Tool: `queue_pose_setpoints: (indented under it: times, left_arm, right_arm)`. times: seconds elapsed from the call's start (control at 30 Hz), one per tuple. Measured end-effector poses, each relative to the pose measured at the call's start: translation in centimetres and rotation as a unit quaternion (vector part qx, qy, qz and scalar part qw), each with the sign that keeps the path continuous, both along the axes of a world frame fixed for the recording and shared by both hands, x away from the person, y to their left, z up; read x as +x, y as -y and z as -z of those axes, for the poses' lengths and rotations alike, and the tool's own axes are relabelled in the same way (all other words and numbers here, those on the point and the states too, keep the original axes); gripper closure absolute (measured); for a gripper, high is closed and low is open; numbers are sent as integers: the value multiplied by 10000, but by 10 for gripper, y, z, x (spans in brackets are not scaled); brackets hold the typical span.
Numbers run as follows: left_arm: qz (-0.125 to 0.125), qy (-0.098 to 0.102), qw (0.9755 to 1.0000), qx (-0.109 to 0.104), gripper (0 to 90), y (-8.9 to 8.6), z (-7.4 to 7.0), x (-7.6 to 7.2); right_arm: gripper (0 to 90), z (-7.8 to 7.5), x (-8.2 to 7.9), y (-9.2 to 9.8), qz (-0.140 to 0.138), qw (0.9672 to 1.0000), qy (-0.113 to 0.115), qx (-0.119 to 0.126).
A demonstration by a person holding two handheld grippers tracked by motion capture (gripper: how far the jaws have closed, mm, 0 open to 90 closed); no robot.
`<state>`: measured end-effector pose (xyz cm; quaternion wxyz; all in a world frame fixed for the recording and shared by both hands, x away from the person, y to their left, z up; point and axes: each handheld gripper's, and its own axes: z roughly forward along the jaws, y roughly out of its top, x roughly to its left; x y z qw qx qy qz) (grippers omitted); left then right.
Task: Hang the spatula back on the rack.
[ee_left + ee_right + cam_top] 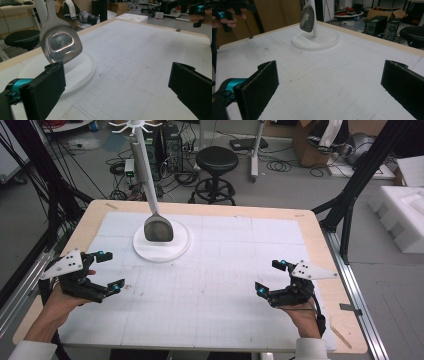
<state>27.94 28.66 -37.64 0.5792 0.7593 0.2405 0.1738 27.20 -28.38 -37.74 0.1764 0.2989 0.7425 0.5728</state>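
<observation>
A light wooden tabletop (pixel 320 237) is covered by a white gridded mat (pixel 225 285). A round white stand base (pixel 161 247) rests on the mat's far left.

The right gripper (pixel 329 87) holds its jaws wide apart over the gridded mat (pixel 319 82), nothing between them. Beyond stands a white stand (pixel 317 40) with a hanging metal spatula (pixel 307 16).

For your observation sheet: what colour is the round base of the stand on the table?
White. The round base shows best in the high view, lying on the gridded table.
</observation>
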Motion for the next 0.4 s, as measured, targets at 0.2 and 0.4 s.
queue_pose_setpoints:
  times: [0.2,0.4]
  left_arm:
    - [-64,23,9998,-189,17,-9,11,-6]
    - [-104,25,9997,-228,17,-13,12,-9]
  right_arm:
    - [3,1,-1,-1,13,10000,7,-13]
    - [3,3,-3,-3,-24,10000,-16,-42]
